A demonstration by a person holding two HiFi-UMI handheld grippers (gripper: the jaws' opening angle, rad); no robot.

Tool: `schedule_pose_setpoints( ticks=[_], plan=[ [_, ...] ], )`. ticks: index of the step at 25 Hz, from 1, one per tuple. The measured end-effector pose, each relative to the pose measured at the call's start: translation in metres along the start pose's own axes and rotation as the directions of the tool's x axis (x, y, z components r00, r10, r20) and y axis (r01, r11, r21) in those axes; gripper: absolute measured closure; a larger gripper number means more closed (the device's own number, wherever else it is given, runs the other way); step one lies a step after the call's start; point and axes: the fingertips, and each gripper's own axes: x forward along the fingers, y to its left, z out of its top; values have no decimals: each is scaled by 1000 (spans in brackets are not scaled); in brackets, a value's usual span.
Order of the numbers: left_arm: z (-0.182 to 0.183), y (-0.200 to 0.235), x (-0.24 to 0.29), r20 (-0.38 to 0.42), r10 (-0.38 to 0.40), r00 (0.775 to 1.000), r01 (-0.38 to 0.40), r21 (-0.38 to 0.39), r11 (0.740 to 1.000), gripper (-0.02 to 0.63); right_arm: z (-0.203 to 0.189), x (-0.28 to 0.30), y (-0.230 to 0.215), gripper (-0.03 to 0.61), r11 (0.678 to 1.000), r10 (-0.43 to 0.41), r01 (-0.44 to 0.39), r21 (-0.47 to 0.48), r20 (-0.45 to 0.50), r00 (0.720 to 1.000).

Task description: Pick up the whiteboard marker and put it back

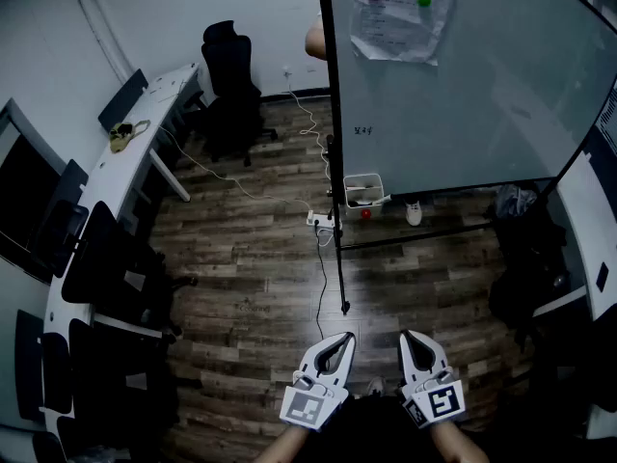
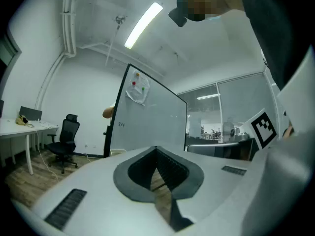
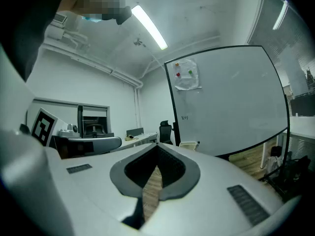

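Two white handheld grippers, the left gripper (image 1: 342,339) and the right gripper (image 1: 410,337), hover side by side over the dark wood-plank floor (image 1: 260,287) in the head view. They are well apart from the large whiteboard on a black stand (image 1: 482,95). Each gripper view shows what the head view cannot: both pairs of jaws are closed tip to tip, with nothing between them. A small white open box (image 1: 363,190) sits at the whiteboard's lower left corner. From above, its dark contents are too small to name. Only the right gripper view shows a slim dark stick (image 3: 198,143) poking up at the box's rim — perhaps the whiteboard marker, though I cannot tell. A small red round thing (image 1: 365,214) lies on the floor just below the box.
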Motion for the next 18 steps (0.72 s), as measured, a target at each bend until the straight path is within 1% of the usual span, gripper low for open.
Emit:
schedule_pose_setpoints(
  ticks=[8, 13, 18],
  plan=[
    [-1, 3, -3, -3, -13, 1000, 13, -7, 1000, 604, -4, 3, 4, 565, 1000, -3, 3, -14, -7, 1000],
    [-1, 9, -6, -4, -14, 1000, 14, -6, 1000, 606, -2, 6, 8, 565, 1000, -11, 11, 26, 4, 1000],
    [-2, 16, -10, -14, -17, 1000, 17, -13, 1000, 604, -3, 11, 13, 565, 999, -32, 32, 23, -2, 999]
  ],
)
